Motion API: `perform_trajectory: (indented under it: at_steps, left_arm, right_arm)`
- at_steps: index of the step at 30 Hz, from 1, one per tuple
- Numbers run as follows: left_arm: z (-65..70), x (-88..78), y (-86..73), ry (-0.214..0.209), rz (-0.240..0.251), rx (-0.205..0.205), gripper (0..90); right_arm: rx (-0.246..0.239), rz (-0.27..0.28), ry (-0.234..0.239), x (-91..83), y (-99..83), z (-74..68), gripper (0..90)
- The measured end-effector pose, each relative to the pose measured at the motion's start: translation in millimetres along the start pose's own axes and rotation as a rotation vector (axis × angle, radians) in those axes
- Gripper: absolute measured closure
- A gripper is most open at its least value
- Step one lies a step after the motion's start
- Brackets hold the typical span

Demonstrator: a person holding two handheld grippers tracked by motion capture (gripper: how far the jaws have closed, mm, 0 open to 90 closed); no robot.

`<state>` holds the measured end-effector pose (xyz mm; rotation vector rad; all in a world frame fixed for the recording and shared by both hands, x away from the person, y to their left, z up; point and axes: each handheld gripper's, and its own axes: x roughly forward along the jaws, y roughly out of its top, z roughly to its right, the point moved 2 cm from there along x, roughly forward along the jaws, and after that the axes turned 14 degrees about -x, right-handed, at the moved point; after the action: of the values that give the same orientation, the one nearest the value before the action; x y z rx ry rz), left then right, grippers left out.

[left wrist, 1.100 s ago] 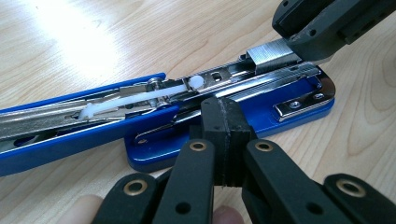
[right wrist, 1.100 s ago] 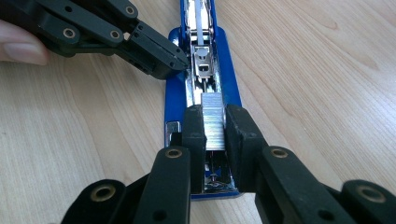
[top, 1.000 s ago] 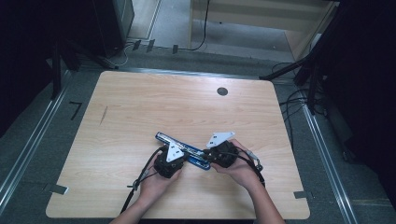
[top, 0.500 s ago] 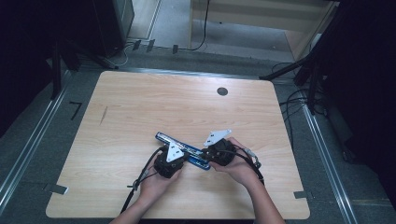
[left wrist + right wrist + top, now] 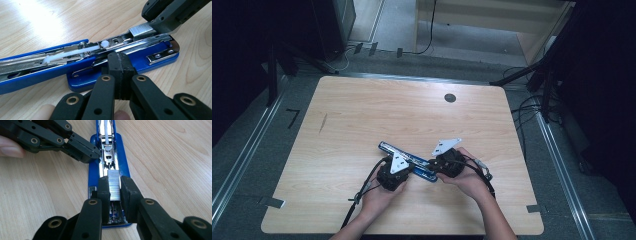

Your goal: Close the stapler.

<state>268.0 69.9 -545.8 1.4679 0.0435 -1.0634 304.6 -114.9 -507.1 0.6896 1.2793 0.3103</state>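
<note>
Change: nothing we can see has shifted since the earlier frames — both hands, both tools and the stapler lie as they did.
Stapler: we see the blue stapler lying opened out flat on the tabletop, near its front edge, between the two hands; its blue base is down on the wood and its metal magazine faces up.
Staples: a silver strip of staples sits over the front end of the magazine channel.
Right tool: we see the right tool clamped on that strip, one black pad on either side, jaws nearly together.
Left tool: the left tool has its jaws fully closed, pad against pad, with nothing between them — its tip rests against the side of the stapler at mid-length.
Hands: left hand and right hand each grasp a tool, close together over the stapler.
</note>
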Motion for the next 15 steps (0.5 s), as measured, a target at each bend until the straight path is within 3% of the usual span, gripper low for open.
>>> perform_trajectory:
  at_steps: [6, 15]
  left_arm:
    - [0.0, 0.1, 0.0, 0.0, 0.001, -0.001, 90.0]
    - [0.0, 0.1, 0.0, 0.0, 0.001, -0.001, 90.0]
  right_arm:
    - [-0.009, 0.022, -0.007, -3.6, 1.0, -0.1, 79.7]
    - [-0.027, -0.006, -0.001, -4.2, 2.8, -0.4, 79.8]
